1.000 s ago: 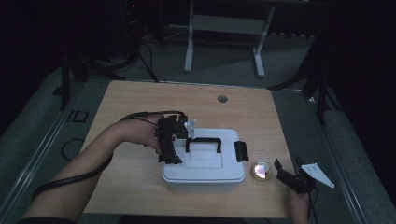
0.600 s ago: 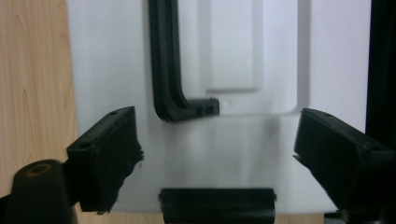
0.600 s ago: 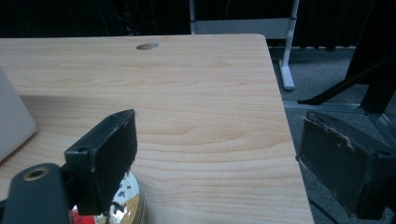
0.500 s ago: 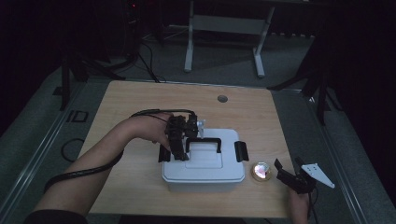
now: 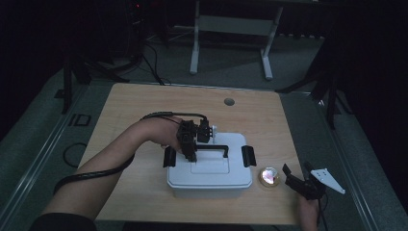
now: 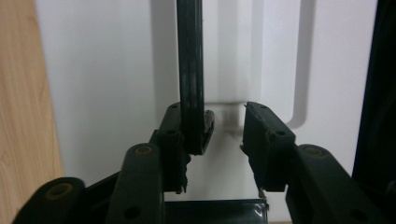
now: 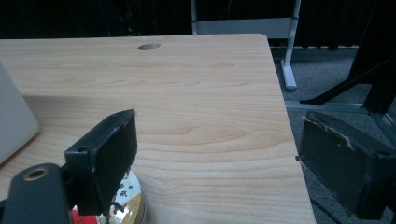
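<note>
A white lidded box [image 5: 209,175] stands mid-table with a black carry handle [image 5: 214,147] raised over its lid. My left gripper [image 5: 191,154] points down at the handle's left end. In the left gripper view the handle bar [image 6: 190,70] runs between the jaws of that gripper [image 6: 229,121]. It lies against the left pad, with a gap to the right pad, and the jaws have just been closing. The white lid [image 6: 102,93] lies below. My right gripper [image 5: 294,174] rests at the table's front right, its jaws [image 7: 219,135] wide open and empty.
A small round tin [image 5: 269,177] sits right of the box, under the right gripper's left jaw [image 7: 128,205]. Black latches [image 5: 169,157] [image 5: 248,156] flank the box. The wooden table [image 5: 144,106] has a cable hole [image 5: 229,102] at the back. A frame stands beyond it.
My left gripper has shifted right over the lid onto the handle's left end, and its jaws look narrower. The right gripper has stayed still.
</note>
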`<state>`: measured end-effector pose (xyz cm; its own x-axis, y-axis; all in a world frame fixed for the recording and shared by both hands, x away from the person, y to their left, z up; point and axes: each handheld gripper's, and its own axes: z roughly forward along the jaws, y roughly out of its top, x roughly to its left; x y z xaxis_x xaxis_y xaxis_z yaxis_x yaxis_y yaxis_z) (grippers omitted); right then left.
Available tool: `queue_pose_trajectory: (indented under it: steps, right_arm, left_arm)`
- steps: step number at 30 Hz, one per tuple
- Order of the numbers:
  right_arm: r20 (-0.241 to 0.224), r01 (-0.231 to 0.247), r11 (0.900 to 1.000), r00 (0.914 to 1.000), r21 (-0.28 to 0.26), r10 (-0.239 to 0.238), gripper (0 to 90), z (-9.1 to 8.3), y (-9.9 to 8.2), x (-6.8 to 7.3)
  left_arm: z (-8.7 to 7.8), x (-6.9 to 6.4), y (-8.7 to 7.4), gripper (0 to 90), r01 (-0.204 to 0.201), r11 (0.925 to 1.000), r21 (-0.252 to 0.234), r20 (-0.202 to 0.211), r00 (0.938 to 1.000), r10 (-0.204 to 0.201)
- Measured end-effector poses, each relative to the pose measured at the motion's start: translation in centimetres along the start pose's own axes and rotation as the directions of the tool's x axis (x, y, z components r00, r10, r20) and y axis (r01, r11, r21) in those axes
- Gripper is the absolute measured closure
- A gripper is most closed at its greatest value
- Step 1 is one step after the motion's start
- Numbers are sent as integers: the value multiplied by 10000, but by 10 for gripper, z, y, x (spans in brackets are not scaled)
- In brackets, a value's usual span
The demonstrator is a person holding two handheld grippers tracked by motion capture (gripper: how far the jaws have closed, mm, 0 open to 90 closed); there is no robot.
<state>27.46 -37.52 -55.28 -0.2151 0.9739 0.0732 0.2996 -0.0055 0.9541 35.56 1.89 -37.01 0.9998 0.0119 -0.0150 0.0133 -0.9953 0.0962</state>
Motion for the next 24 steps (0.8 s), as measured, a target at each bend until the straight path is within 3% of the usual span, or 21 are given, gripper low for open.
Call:
queue_pose_trajectory:
  steps: [5,7,8,15,24]
  right_arm:
    - [-8,-17,10000,10000,-3,17,115,0,0,0]
    - [-7,-7,10000,10000,-2,7,115,0,0,0]
    - [-9,-3,10000,10000,-1,3,115,0,0,0]
    - [-30,-36,10000,10000,-21,36,115,0,0,0]
    - [-3,5,10000,10000,-1,-5,115,0,0,0]
  left_arm:
    - [1,1,2,713,186,9998,-17,137,9997,-186]
    - [1,2,3,781,162,9998,89,-4,9999,-162]
    - [1,3,3,815,333,9994,76,29,9994,-334]
    - [0,3,-2,830,441,9982,-401,71,9990,-439]
    - [-5,2,-3,831,287,9973,-671,58,9996,-284]
